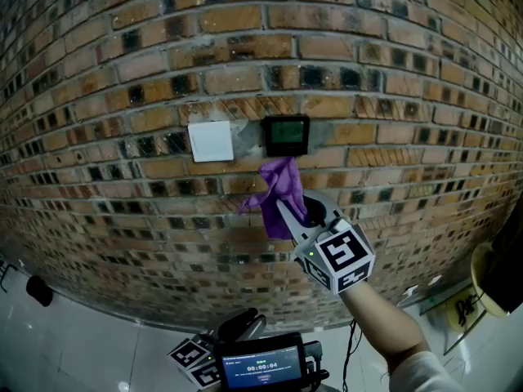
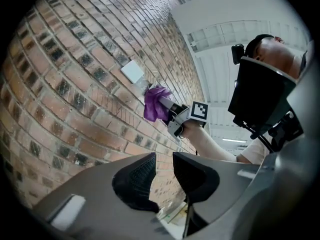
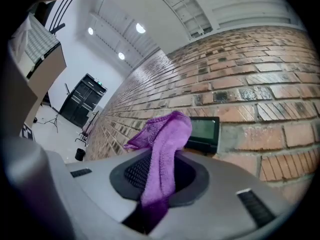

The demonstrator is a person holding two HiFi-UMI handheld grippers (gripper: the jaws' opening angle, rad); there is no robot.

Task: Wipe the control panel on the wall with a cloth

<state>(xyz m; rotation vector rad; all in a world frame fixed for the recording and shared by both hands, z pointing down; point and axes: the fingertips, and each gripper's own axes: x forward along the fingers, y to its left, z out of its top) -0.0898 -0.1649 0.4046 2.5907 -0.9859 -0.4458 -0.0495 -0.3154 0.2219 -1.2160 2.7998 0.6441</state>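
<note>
Left tongs (image 1: pixel 245 327) are nearest, low at the frame bottom, with their status screen (image 1: pixel 261 366) lit. In the left gripper view the left tongs (image 2: pixel 164 160) stand slightly apart, with nothing between the pads and only brick showing through the gap.

Right tongs (image 1: pixel 288 207) are raised to the brick wall (image 1: pixel 122 96) on an outstretched forearm (image 1: pixel 384 317). In the right gripper view they (image 3: pixel 160 176) are clamped on a purple cloth (image 3: pixel 162 149). The cloth runs up out of the pads and its free end flops over to the left.

The cloth (image 1: pixel 278 184) sits just under the control panel (image 1: pixel 287 135), its top edge near the panel's lower edge. Can't tell whether they touch. In the right gripper view the cloth overlaps the left side of the panel (image 3: pixel 204 131), and the panel's display reads dark greenish.

The panel is a black-framed unit set in a mortar patch. A white switch plate (image 1: pixel 210 140) sits just left of it at the same height, not touching.

The left gripper view shows the cloth (image 2: pixel 155 104) against the wall below the white plate (image 2: pixel 133 71), with the right tongs (image 2: pixel 172 115) behind it.
</note>
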